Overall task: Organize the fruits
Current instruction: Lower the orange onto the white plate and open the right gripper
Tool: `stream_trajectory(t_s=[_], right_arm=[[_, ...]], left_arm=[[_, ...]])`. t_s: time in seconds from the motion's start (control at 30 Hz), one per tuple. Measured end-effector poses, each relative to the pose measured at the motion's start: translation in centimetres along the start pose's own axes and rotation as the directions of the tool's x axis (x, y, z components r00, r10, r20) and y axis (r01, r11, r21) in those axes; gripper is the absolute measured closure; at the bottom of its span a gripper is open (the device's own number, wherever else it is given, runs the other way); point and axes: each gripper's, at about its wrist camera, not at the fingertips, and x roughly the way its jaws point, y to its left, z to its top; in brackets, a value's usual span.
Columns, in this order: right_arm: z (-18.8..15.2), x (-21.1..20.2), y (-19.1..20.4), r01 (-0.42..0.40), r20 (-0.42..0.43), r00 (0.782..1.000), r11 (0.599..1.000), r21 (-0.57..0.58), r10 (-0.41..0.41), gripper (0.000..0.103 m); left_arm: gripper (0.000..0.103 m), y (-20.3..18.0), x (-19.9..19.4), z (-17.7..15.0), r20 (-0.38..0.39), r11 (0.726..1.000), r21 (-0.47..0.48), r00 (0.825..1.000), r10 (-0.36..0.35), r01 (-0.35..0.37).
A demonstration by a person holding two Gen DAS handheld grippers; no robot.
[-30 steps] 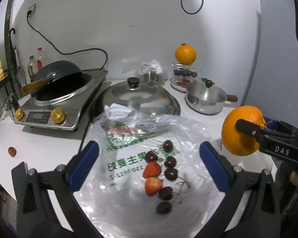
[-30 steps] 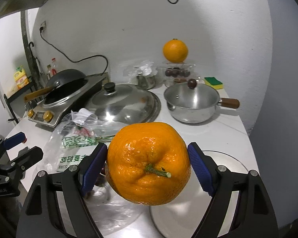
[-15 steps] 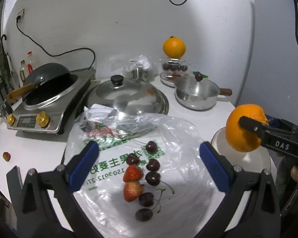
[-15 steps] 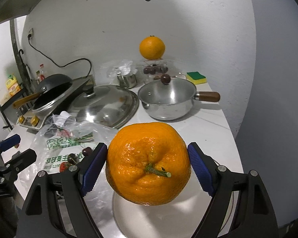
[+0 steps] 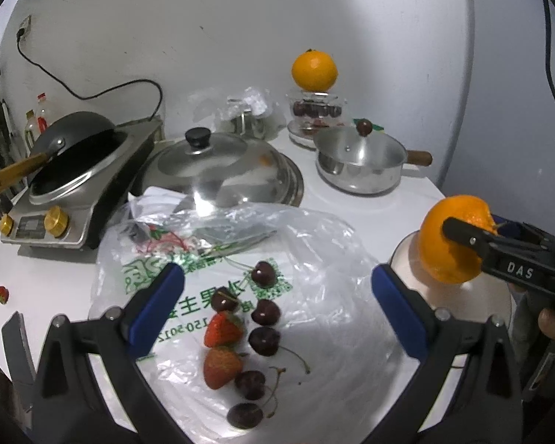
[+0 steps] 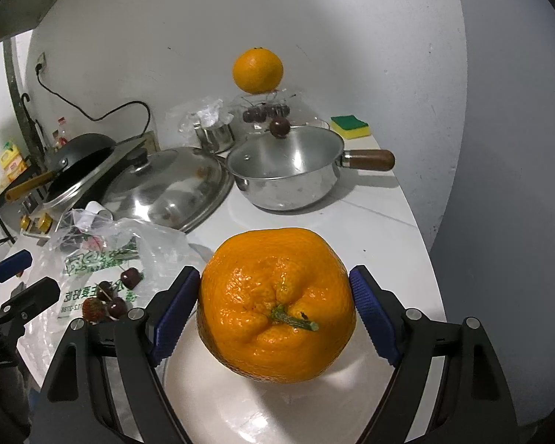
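Note:
My right gripper (image 6: 273, 277) is shut on a large orange (image 6: 277, 303), stem end toward the camera, just above a white plate (image 6: 277, 414). In the left wrist view that orange (image 5: 451, 240) hangs over the plate (image 5: 407, 259) at the right. My left gripper (image 5: 277, 277) stands open, nothing between its fingers, above a clear plastic bag (image 5: 333, 244). On the bag lie several dark cherries (image 5: 264, 340) and two strawberries (image 5: 222, 331). A second orange (image 5: 314, 68) sits on a glass container of cherries (image 5: 316, 111) at the back wall. One stray strawberry (image 5: 2, 294) lies far left.
A steel saucepan with a wooden handle (image 5: 359, 164) and a domed steel lid (image 5: 218, 170) stand behind the bag. An induction cooker with a black wok (image 5: 74, 170) is at the left. A yellow-green sponge (image 6: 349, 125) lies by the wall. The counter's edge curves close on the right.
The right gripper carried the orange to the right and lower, so the plate now lies under it. The left gripper drifted right as well; the bag's fruit sits further left in its view.

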Motion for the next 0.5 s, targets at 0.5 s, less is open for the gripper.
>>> stream_trajectory(t_s=[0.5], right_arm=[[-0.1, 1.3, -0.4, 0.005, -0.024, 1.0, 1.0, 0.004, -0.005, 0.018]], left_arm=[[0.001, -0.8, 1.5, 0.1, -0.023, 1.0, 0.01, 1.0, -0.018, 0.018]])
